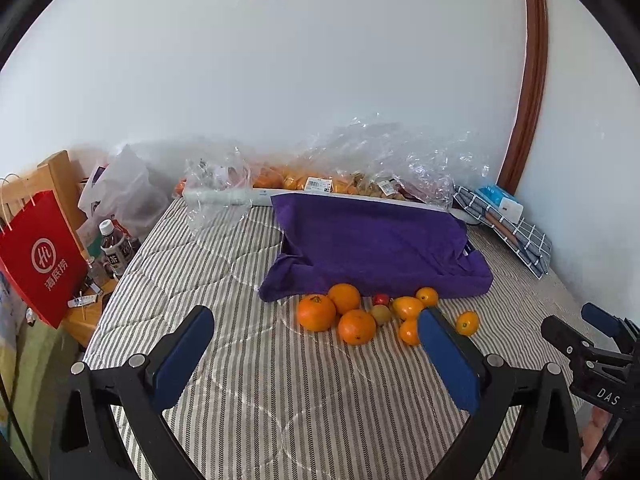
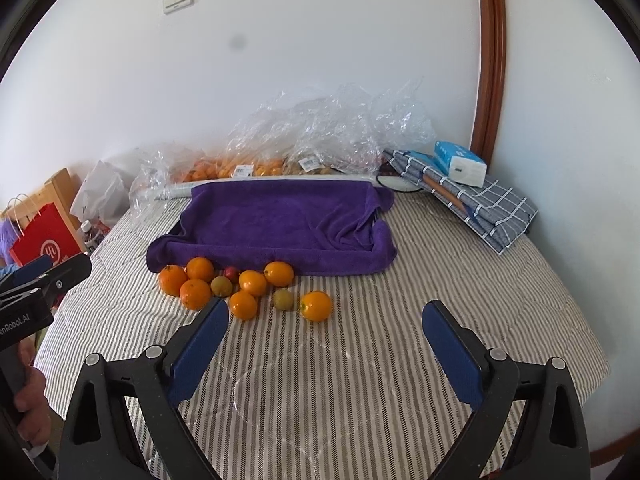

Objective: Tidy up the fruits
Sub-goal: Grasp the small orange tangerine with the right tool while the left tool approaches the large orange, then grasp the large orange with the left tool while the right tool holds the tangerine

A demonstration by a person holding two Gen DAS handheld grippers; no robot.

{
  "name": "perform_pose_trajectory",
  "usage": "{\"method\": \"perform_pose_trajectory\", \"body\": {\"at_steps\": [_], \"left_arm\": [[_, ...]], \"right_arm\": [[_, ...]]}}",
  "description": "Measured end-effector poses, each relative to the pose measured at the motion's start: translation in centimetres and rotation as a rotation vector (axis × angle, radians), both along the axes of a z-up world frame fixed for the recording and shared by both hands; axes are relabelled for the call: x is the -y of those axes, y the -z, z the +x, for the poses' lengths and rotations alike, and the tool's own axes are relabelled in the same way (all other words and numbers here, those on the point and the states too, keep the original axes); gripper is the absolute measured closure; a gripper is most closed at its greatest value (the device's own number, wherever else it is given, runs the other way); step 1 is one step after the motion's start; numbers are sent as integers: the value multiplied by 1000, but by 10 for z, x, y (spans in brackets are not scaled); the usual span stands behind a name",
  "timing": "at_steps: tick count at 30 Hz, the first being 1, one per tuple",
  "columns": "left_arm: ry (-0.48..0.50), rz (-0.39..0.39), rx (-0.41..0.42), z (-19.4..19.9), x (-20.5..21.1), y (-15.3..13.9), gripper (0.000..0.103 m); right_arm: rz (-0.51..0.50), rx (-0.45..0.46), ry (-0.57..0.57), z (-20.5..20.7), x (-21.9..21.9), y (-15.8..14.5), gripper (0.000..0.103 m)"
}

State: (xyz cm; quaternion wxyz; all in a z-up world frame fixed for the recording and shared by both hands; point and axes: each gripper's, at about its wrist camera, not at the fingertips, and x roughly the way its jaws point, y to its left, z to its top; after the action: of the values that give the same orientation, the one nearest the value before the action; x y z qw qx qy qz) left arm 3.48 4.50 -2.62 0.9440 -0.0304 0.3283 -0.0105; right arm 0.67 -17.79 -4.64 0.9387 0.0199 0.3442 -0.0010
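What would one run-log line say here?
left gripper: open, empty | right gripper: open, empty | fruits: loose on bed beside purple towel

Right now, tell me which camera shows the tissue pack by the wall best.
The right wrist view: the tissue pack sits whole and unblocked on the checked cloth. In the left wrist view the same pack is smaller and squeezed toward the picture's right side.

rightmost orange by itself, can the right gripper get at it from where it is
Probably yes: the right gripper is open with nothing in it, and only bare striped bedcover lies between it and the lone orange.
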Motion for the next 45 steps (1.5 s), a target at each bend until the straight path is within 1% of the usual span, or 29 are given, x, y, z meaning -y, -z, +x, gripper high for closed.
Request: {"method": "perform_pose_trajectory", "body": {"at_steps": [4,8,12,14,16,19,22,23,25,26,28,30,32,34,35,36,39,41,45], "left_arm": [[0,18,-16,11,-5,12,1],[14,14,-68,25,-13,32,1],[3,34,-110,35,-22,54,1],[0,35,-133,41,-26,65,4],[4,29,-154,47,-31,75,5],[26,34,-180,54,-34,90,9],[34,40,-189,60,-35,100,9],[35,39,-187,61,-36,102,9],[36,31,-178,62,-38,105,9],[42,17,-191,64,-40,107,11],[70,-37,-208,68,-44,110,11],[65,-65,-220,71,-47,112,11],[54,-77,-239,73,-49,116,11],[52,-90,-252,75,-51,119,11],[48,-91,-258,75,-52,120,12],[47,-89,-256,75,-51,120,13],[80,-123,-251,74,-51,120,13],[93,-130,-249,75,-50,120,13],[102,-160,-247,73,-51,119,13]], "right_arm": [[20,-17,-15,12,0,15,10],[57,-50,-18,23,6,32,16],[59,-97,1,39,10,54,26],[57,-113,17,45,12,66,32],[64,-131,11,50,15,77,41],[66,-150,9,58,18,91,47],[87,-161,-12,66,18,100,52],[90,-164,-19,69,17,101,52],[103,-170,-50,75,14,103,52],[119,-181,-63,79,13,105,52],[138,-193,-73,85,12,108,52],[119,-195,-73,92,7,112,52],[116,-201,-77,99,5,116,55],[138,-216,-87,104,4,119,66],[136,-220,-84,105,5,120,67],[130,-219,-83,105,4,120,68],[112,-214,-83,103,2,120,68],[106,-201,-84,100,2,119,68],[117,-193,-98,99,4,118,68]]}}
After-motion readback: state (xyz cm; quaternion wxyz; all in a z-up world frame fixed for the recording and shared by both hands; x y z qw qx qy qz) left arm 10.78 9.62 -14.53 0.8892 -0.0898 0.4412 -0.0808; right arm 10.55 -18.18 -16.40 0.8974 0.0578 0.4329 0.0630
